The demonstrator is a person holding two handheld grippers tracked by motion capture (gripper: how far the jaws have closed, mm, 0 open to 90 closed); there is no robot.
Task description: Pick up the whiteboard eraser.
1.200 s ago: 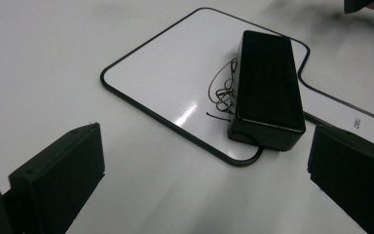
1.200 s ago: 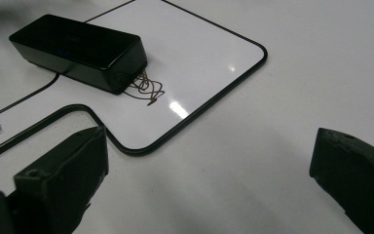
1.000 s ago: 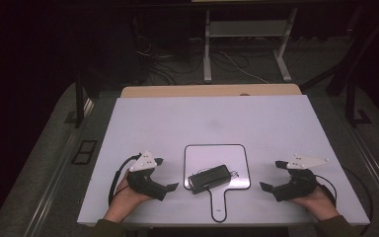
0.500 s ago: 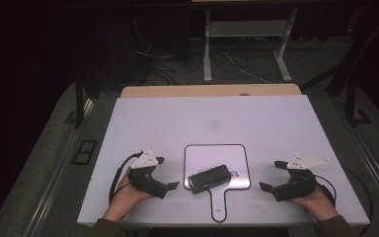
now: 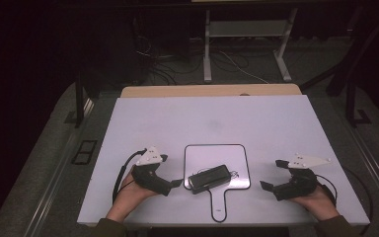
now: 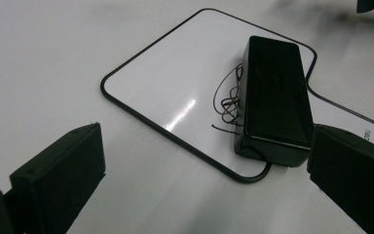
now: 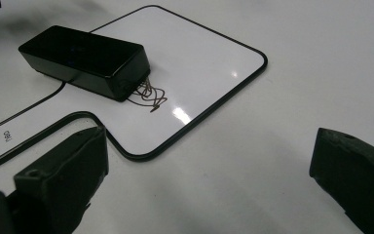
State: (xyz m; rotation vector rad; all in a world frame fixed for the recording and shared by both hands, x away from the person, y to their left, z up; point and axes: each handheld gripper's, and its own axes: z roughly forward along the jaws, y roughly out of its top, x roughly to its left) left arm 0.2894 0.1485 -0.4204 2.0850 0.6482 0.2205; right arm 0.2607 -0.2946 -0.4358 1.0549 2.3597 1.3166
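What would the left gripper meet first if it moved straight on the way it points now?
Probably the black box lying on the small whiteboard. The left gripper is open and aims at the box's near end, though one of its fingers may touch it first.

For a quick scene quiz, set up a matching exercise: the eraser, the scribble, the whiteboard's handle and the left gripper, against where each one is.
1. eraser
2. scribble
3. handle
4. left gripper

a. points toward the person
b. open, beside the eraser's end
c. on the whiteboard, along its near edge
d. drawn beside the eraser

Pairs: 1-c, 2-d, 3-a, 4-b
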